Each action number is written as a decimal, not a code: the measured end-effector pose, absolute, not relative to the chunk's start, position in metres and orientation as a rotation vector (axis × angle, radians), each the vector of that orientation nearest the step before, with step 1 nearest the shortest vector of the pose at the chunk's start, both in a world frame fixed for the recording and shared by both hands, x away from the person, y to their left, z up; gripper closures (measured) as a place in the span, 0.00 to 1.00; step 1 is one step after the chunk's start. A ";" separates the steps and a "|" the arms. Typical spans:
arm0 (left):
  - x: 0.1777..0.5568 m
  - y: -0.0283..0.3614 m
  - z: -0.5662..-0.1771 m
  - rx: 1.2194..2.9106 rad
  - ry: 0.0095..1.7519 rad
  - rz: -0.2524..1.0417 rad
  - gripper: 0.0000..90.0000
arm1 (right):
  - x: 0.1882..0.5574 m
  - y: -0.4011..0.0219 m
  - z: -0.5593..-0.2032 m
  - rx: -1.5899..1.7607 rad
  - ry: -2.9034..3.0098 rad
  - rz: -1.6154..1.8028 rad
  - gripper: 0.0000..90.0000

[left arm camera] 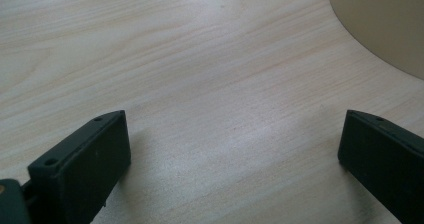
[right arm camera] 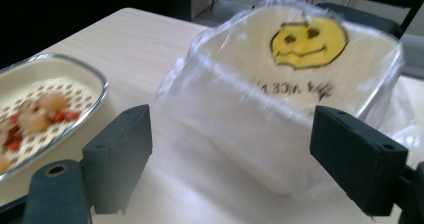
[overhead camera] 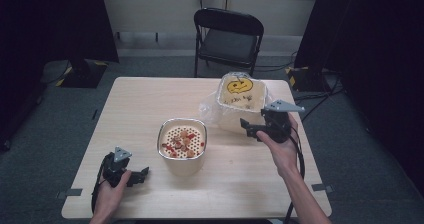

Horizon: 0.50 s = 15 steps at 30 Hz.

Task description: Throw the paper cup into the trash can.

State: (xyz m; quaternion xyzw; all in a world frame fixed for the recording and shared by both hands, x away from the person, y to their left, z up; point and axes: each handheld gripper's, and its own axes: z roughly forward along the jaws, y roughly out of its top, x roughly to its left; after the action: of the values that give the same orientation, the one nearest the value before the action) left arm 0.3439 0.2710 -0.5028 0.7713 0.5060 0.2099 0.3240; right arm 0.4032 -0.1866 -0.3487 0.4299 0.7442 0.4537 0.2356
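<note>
1. Your table is pale wood with a fine straight grain, rectangular with rounded corners; the left gripper view shows the grain running across a smooth matte surface.
2. Near the middle stands a cream bin, rounded-square in shape, with a shiny metal rim and a perforated insert dotted with small round holes.
3. On that insert lie food scraps, small pale lumps and red bits, clustered loosely.
4. Toward the far right stands a second bin lined with a thin, crinkled clear plastic bag that spills over its sides; a yellow smiley face and dark lettering are printed on the bag.
5. Your right gripper is held above the table just in front of the bagged bin, jaws spread wide with nothing between them; in the right gripper view the bin sits between and beyond the black blocky jaws.
6. Your left gripper rests low at the near left, jaws wide apart over bare wood, just beside the cream bin's curved wall.
7. Beyond the table stands a black folding chair on grey carpet, with dark curtains on both sides.
</note>
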 end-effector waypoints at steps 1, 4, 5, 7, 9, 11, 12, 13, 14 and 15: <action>0.344 0.271 -0.503 2.026 1.325 0.553 0.00 | 0.397 -0.187 -0.354 1.185 2.045 1.245 0.19; 0.344 0.271 -0.503 2.024 1.327 0.552 0.00 | 0.383 -0.188 -0.367 1.199 2.048 1.244 0.18; 0.344 0.271 -0.503 2.027 1.326 0.554 0.00 | 0.383 -0.188 -0.367 1.199 2.048 1.244 0.18; 0.344 0.271 -0.503 2.023 1.328 0.551 0.00 | 0.375 -0.190 -0.387 1.219 2.067 1.225 0.18; 0.344 0.271 -0.503 2.024 1.328 0.551 0.00 | 0.371 -0.192 -0.401 1.245 2.082 1.222 0.18; 0.344 0.271 -0.503 2.024 1.326 0.551 0.00 | 0.368 -0.192 -0.414 1.258 2.105 1.206 0.18; 0.344 0.271 -0.503 2.024 1.326 0.551 0.00 | 0.366 -0.192 -0.420 1.253 2.106 1.197 0.18; 0.344 0.271 -0.503 2.027 1.325 0.554 0.00 | 0.365 -0.192 -0.427 1.264 2.113 1.208 0.18; 0.344 0.271 -0.503 2.023 1.328 0.551 0.00 | 0.364 -0.193 -0.431 1.271 2.124 1.203 0.18; 0.344 0.271 -0.503 2.023 1.328 0.550 0.00 | 0.362 -0.192 -0.438 1.278 2.132 1.188 0.18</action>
State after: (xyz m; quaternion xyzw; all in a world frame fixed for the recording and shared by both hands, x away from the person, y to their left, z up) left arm 0.3439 0.2710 -0.5028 0.7712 0.5062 0.2098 0.3240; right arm 0.3622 -0.1922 -0.4379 0.4550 0.7595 0.4233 0.1920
